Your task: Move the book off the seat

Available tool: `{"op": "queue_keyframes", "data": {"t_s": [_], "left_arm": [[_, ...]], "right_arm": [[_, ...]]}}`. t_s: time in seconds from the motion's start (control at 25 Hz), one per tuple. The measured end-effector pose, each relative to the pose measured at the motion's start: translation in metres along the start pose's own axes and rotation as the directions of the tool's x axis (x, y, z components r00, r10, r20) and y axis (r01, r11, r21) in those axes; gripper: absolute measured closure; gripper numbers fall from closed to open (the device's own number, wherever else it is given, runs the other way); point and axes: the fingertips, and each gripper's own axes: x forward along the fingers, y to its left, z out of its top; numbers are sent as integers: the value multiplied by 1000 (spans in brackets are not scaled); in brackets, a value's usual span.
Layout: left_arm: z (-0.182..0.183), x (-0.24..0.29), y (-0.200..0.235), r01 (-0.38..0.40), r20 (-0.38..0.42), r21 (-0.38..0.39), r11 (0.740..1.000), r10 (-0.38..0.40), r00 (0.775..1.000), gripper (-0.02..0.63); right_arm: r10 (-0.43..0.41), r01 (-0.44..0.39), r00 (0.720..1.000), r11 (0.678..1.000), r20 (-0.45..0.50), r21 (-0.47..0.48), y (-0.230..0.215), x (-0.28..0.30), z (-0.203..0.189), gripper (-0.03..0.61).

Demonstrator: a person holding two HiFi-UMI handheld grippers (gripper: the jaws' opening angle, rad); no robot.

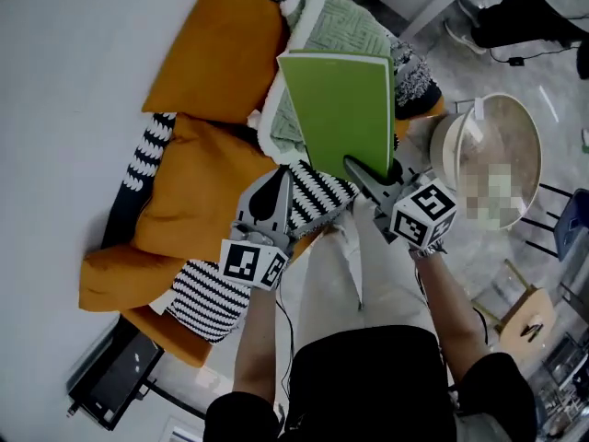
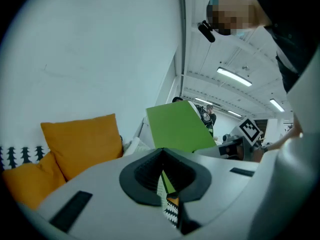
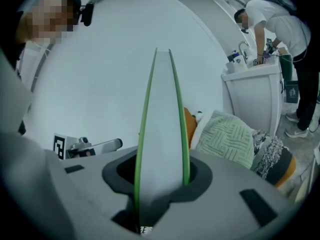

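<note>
Right hand-held gripper [image 1: 361,171] is clamped on the bottom edge of the book [image 1: 340,109], near one corner. Its own view shows both green covers edge-on with the pale page block between the jaws, pads pressing on each side. The book is thin and flat with a plain matte bright green cover. It's held up in the air, tilted, clear of the seat [image 1: 175,316], over the end where the green throw [image 1: 336,21] lies.

Left hand-held gripper [image 1: 279,180] has nothing in it. The jaws are closed to a thin slit, and it hovers just beside the book's lower corner, above the seat's front edge.

Room to move: the white wall [image 1: 64,63] runs right along the back edge of the seat, so that side is shut off. The front edge faces open pale floor [image 1: 460,72], with a round pale tub-looking thing [image 1: 502,141] standing out there near the right hand-held gripper. The person's legs in light trousers [image 1: 359,274] are right up against the front edge.

The seat is soft stuff all over:
- Plump orange cushions [image 1: 216,53] with smooth fabric, leaning on the wall.
- Black-and-white zigzag fabric [image 1: 317,191], draped over the front edge under both hand-held grippers.
- The throw is pale green with a raised maze-like pattern and a fluffy white border.
</note>
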Motion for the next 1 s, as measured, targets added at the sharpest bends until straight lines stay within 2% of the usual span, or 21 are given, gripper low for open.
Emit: {"op": "queue_keyframes", "data": {"t_s": [0.2, 0.4, 0.56, 0.8, 1.0], "left_arm": [[58, -21, -21, 41, 44, 76, 996, -44, 998, 604], [114, -40, -58, 63, 114, 88, 994, -73, 991, 604], [141, -56, -97, 117, 139, 99, 988, -130, 982, 604], [185, -64, -141, 174, 182, 165, 971, -204, 962, 604], [222, -65, -167, 219, 203, 219, 951, -264, 943, 604]], "right_arm": [[-13, 18, 996, 998, 84, -52, 37, -34, 54, 443], [-48, 59, 984, 996, 174, -61, 62, -79, 101, 443], [-70, 89, 965, 994, 253, -63, 78, -115, 134, 443], [-77, 135, 929, 981, 361, -137, 97, -162, 196, 443], [-76, 155, 916, 973, 394, -172, 112, -203, 225, 443]]}}
